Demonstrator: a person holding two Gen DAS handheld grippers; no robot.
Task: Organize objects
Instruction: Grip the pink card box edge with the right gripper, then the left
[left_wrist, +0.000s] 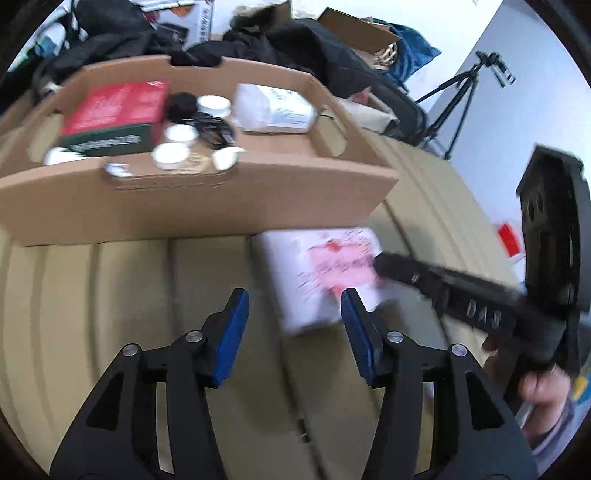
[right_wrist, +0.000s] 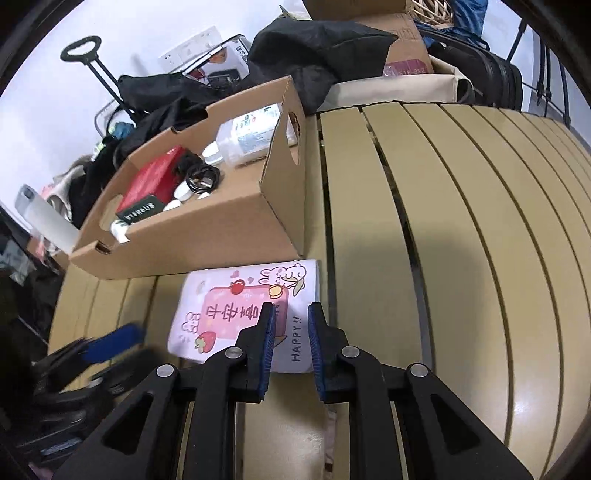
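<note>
A white tissue packet (right_wrist: 229, 306) with a pink cartoon label lies flat on the slatted table, against the front wall of a cardboard box (right_wrist: 221, 240). My right gripper (right_wrist: 292, 317) hovers over the packet's near right part with its jaws almost closed. The label shows flat and unpinched through the narrow gap. In the left wrist view the right gripper (left_wrist: 384, 264) reaches in from the right, its tip at the label's edge on the packet (left_wrist: 321, 273). My left gripper (left_wrist: 293, 314) is open just short of the packet's near corner, with nothing between its pads. It appears blurred at the lower left (right_wrist: 110, 343).
The box (left_wrist: 221, 199) holds a red box (left_wrist: 118, 103), a white pouch (left_wrist: 273, 109), a black cable (left_wrist: 210, 125) and several white jars (left_wrist: 170, 155). Dark clothing (left_wrist: 277, 40) and cartons are piled behind. A tripod (left_wrist: 461, 96) stands far right. The slatted table (right_wrist: 461, 221) extends right.
</note>
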